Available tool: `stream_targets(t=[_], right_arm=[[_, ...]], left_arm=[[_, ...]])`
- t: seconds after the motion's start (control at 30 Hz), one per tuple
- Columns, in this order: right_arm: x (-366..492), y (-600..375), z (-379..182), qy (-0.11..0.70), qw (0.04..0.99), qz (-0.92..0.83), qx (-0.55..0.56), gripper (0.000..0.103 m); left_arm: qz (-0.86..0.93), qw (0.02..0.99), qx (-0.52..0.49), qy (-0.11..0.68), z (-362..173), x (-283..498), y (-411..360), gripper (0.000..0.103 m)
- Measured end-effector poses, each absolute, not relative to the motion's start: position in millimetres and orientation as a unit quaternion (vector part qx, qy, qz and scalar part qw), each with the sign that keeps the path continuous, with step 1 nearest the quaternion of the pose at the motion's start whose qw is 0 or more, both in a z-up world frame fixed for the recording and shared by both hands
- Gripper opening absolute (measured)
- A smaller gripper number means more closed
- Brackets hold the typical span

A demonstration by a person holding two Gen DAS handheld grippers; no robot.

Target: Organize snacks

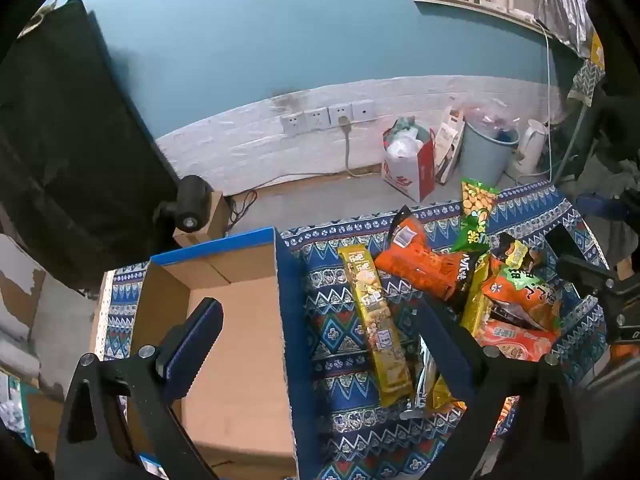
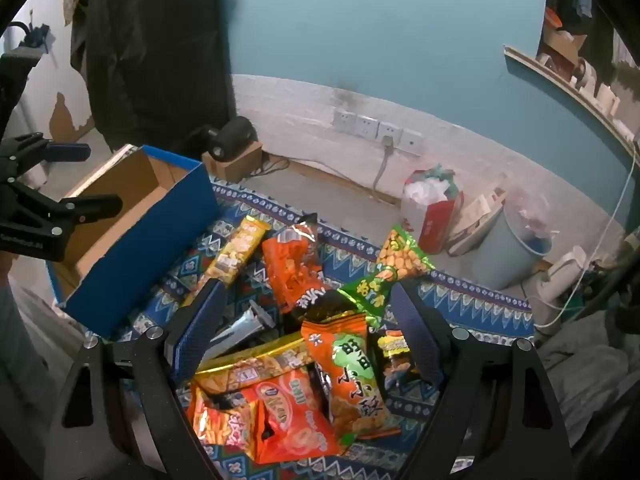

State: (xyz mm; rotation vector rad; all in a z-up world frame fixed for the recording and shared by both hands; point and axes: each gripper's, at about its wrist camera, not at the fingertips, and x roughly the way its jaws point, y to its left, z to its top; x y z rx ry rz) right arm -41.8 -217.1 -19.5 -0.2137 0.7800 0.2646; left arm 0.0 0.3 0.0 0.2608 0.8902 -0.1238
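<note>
Lying between gaping right tongs (image 2: pixel 304 332), snack pile (image 2: pixel 296 364), left tongs (image 1: pixel 320 344) gaping beside

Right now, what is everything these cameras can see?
Cardboard box: one, blue outside, brown inside, nothing visible in it, left on the cloth.
Patterned cloth: one, blue with white zigzags, under everything.
Long yellow packet: one, gold, lying alone beside the box.
Orange snack bags: at least four, piled to the right.
Green pea bag: one, green and yellow, far side of the pile.
Silver packet: one, partly buried.
Wall sockets: four, white, one with a plug.
Bin: one, pale blue, by the wall.
Paper bag: one, red and white, beside the bin.
Kettle: one, white.
Left gripper: black, open, straddling the box wall.
Right gripper: black, open, over the pile.
</note>
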Motion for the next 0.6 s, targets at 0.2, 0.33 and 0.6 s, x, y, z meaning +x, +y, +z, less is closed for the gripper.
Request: stream_targets(t=[0.2,0.33,0.6], right_arm=[[-41.1,-216.6,-20.9,0.383,0.909,0.128,-0.103,0.083],[-41.1,-216.3,-21.8,0.383,0.909,0.127,-0.104,0.083],[-39.1,-214.8,-21.2,0.384,0.909,0.126,-0.107,0.083]], left_arm=[[-0.073,0.889,0.124,0.434,-3.2,-0.4,1.4,0.098],[-0.069,0.884,0.123,0.446,-9.7,0.3,1.8,0.098],[-0.068,0.891,0.128,0.431,-5.9,-1.5,-1.1,0.098]])
